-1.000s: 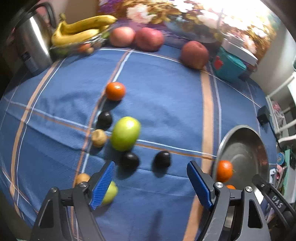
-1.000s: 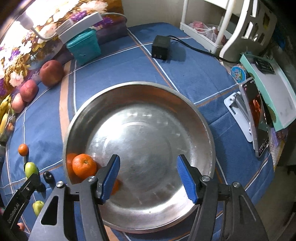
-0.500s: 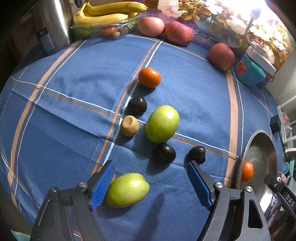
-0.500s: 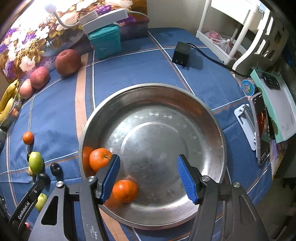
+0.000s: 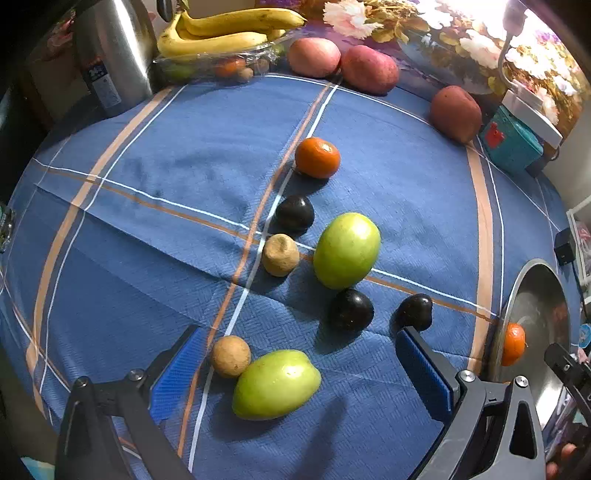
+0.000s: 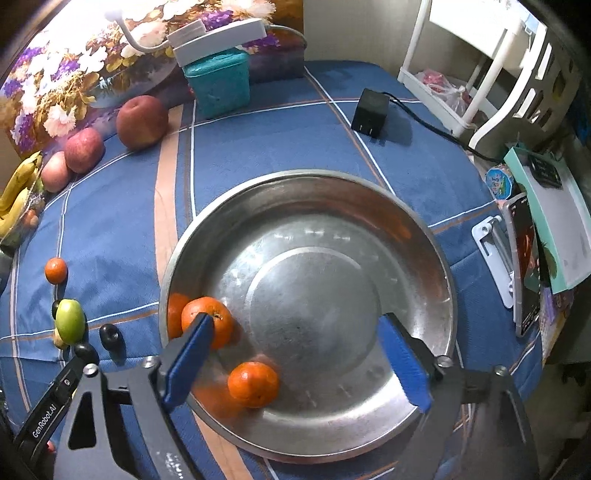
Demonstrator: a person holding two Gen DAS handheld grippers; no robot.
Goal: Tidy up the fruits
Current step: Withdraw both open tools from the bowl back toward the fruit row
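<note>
My left gripper [image 5: 299, 369] is open and empty above a green fruit [image 5: 275, 384] and a small brown fruit [image 5: 231, 356] on the blue cloth. Beyond lie a second green fruit [image 5: 347, 250], another brown fruit [image 5: 280, 254], three dark plums [image 5: 350, 309] and a tangerine [image 5: 317, 157]. My right gripper [image 6: 295, 358] is open and empty over the steel bowl [image 6: 424, 229], which holds two tangerines [image 6: 253, 384] on its left side. The bowl's rim shows in the left wrist view [image 5: 532, 266].
Three red apples [image 5: 369, 68], bananas [image 5: 225, 33] and a steel kettle [image 5: 118, 55] stand along the far edge. A teal box [image 6: 218, 83] and a black adapter [image 6: 369, 109] lie behind the bowl. A phone [image 6: 524, 258] and a white rack [image 6: 480, 55] are at the right.
The left gripper has pulled back and swung left, so the near green fruit now lies between its fingers. A tangerine has dropped from the right gripper's side and rolled into the bowl.
</note>
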